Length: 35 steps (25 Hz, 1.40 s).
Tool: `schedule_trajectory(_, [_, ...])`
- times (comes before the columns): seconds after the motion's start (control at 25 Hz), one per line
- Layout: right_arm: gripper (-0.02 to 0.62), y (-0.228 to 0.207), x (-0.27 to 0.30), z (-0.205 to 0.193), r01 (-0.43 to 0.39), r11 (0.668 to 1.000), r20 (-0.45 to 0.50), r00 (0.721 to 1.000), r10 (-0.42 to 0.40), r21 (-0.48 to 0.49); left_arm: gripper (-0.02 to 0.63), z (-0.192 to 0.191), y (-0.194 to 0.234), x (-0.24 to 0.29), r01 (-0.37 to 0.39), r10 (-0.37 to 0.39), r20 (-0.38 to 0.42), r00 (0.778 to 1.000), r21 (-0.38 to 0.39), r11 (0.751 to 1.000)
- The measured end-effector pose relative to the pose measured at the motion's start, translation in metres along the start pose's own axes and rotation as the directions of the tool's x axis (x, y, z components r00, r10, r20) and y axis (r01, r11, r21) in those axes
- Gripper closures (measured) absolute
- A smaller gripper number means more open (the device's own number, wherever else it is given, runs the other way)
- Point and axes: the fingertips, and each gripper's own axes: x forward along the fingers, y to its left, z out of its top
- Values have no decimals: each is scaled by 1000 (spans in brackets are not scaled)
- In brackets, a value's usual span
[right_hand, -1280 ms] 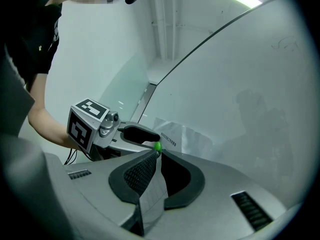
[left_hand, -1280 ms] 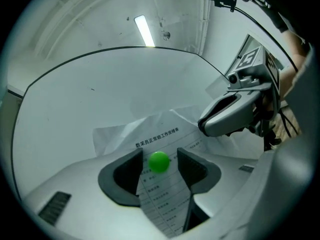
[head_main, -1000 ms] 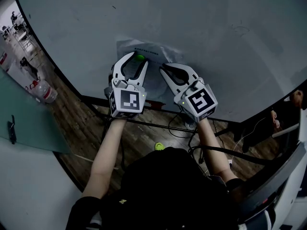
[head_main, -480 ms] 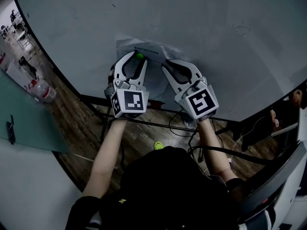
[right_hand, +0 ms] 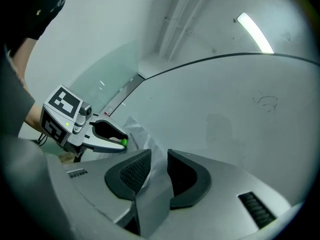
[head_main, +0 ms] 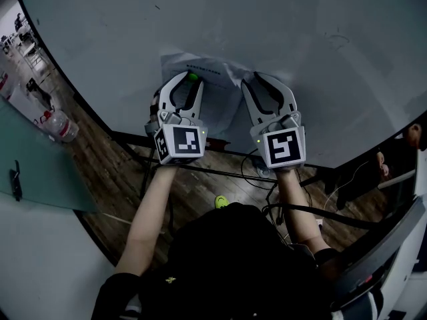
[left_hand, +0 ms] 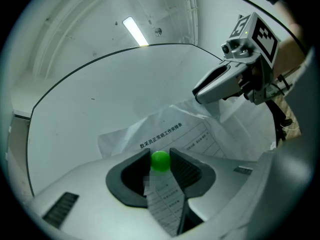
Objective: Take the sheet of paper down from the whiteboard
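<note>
Left gripper (left_hand: 160,153) has just been closing its jaws, and they now pinch the green magnet (left_hand: 160,161) at their tips, on the sheet of paper (left_hand: 172,134) straight ahead. The right gripper (right_hand: 159,154), just beside it, has been opening. Its jaws stand apart, with the paper's crumpled edge loose between them against the whiteboard (head_main: 300,39).

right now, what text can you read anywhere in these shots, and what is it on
"数采员正常班工作安排表": heading of the sheet of paper, left gripper view.
Table print under it: too small to read.
Left cube, right cube: square patterns, no letters.
Bottle label: too blurred to read.
</note>
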Motion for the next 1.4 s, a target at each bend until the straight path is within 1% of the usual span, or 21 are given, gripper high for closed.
schedule_trajectory(0.08, [475, -4, -2, 1, 19, 999, -10, 1000, -20, -34, 463, 0, 0, 0, -1, 1, 0, 1000, 1, 1000])
schedule_trajectory(0.16, [455, -4, -1, -1, 15, 998, -27, 1000, -16, -56, 465, 0, 1, 0, -4, 4, 2, 1000, -2, 1000])
schedule_trajectory(0.2, [445, -2, 0, -2, 3, 999, -34, 999, -4, -50, 465, 0, 1, 0, -5, 5, 2, 1000, -4, 1000])
schedule_trajectory(0.44, [443, 7, 3, -6, -56, 998, -32, 998, 57, 37, 465, 0, 0, 0, -3, 3, 1, 1000, -4, 1000])
schedule_trajectory(0.68, [444, 8, 4, -3, -81, 994, -17, 996, 83, 79, 465, 1, 1, -1, -1, 1, 2, 1000, -6, 1000])
schedule_trajectory(0.76, [451, 9, 4, -5, -87, 992, -16, 996, 89, 88, 465, 1, 1, -1, -1, 1, 2, 1000, -7, 1000])
schedule_trajectory(0.88, [481, 9, 5, -8, -90, 991, -20, 996, 92, 96, 465, 0, 0, 0, -1, 1, 1, 1000, -7, 1000])
schedule_trajectory(1.04, [504, 7, 5, -11, -82, 991, -32, 996, 86, 103, 465, 0, 1, 0, -2, 2, -1, 1000, -8, 1000])
schedule_trajectory(1.08, [519, 6, 6, -13, -77, 992, -39, 996, 81, 101, 465, 0, 1, -1, -2, 2, -1, 1000, -9, 1000])
schedule_trajectory(1.16, [575, 3, 6, -15, -67, 993, -48, 996, 72, 96, 465, 0, 1, 0, -1, 1, -1, 1000, -8, 1000])
schedule_trajectory(1.4, [578, 2, 5, -16, -68, 992, -46, 996, 74, 109, 465, 0, 1, 0, -1, 1, -1, 1000, -9, 1000])
